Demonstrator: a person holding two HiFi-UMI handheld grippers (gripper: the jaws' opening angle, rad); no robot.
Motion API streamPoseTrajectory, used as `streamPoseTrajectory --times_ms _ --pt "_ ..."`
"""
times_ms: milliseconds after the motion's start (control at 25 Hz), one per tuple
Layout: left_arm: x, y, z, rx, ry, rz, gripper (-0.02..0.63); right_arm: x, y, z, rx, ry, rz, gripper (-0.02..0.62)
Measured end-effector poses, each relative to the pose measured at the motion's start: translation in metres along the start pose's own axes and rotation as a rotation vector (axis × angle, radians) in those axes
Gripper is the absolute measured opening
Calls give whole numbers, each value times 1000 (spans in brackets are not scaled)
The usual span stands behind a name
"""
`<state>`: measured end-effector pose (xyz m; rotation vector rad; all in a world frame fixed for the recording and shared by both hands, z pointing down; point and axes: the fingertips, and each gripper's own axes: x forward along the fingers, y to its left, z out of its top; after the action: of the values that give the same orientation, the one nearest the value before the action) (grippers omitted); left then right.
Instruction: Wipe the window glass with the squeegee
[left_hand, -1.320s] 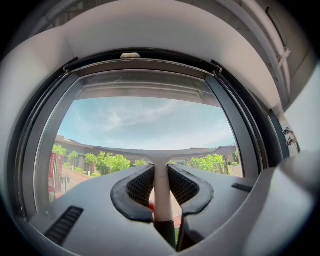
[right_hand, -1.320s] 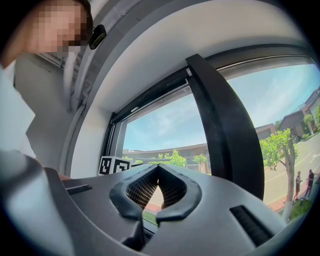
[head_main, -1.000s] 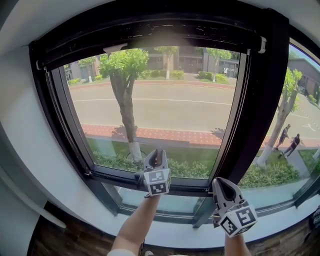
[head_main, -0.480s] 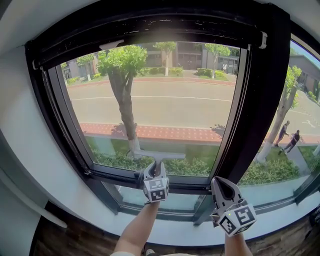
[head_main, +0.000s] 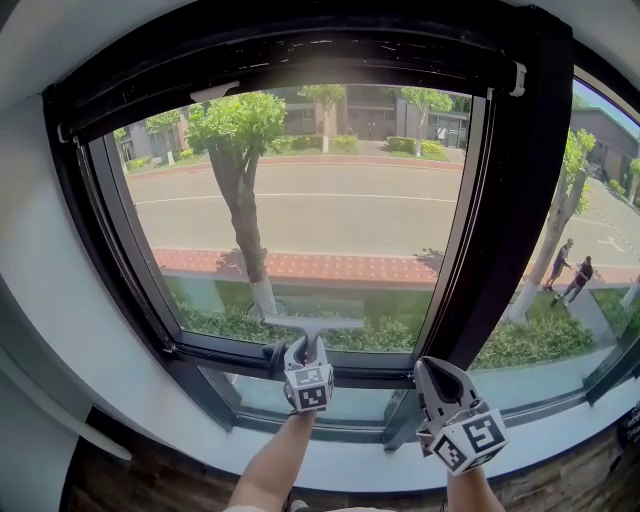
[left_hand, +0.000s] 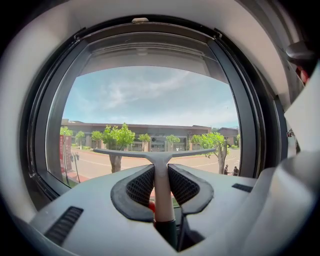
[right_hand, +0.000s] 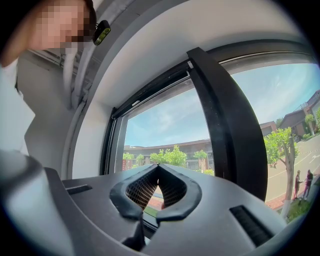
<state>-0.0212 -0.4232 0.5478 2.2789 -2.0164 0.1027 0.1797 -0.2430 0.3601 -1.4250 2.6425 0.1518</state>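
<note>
1. The left tongs (head_main: 308, 350) are clamped on the pale handle of the squeegee (head_main: 313, 323). The left gripper view shows the stem pinched between both pads.
2. The squeegee's blade lies level at the 6 o'clock edge of the window glass (head_main: 310, 200), just above the black frame (head_main: 220, 352).
3. The right tongs (head_main: 432, 372) are pressed together on nothing. They sit at 4 o'clock from the left tongs, below the dark mullion (head_main: 505, 200).

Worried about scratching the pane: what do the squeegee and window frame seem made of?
Squeegee: pale grey, matte, seamless T shape, probably moulded plastic; its blade edge cannot be judged. Window frame: black, smooth satin profiles, likely coated metal, possibly plastic.
</note>
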Motion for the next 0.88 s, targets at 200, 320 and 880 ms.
streamPoseTrajectory --times_ms 200,320,880 --pt "1 8 -28 -11 76 16 92 0 1 -5 2 13 0 9" --pt "-1 12 -41 -24 109 15 92 0 3 -6 3 18 5 11" --pt "-29 6 -26 -50 60 -10 92 -8 6 -13 6 28 -6 11"
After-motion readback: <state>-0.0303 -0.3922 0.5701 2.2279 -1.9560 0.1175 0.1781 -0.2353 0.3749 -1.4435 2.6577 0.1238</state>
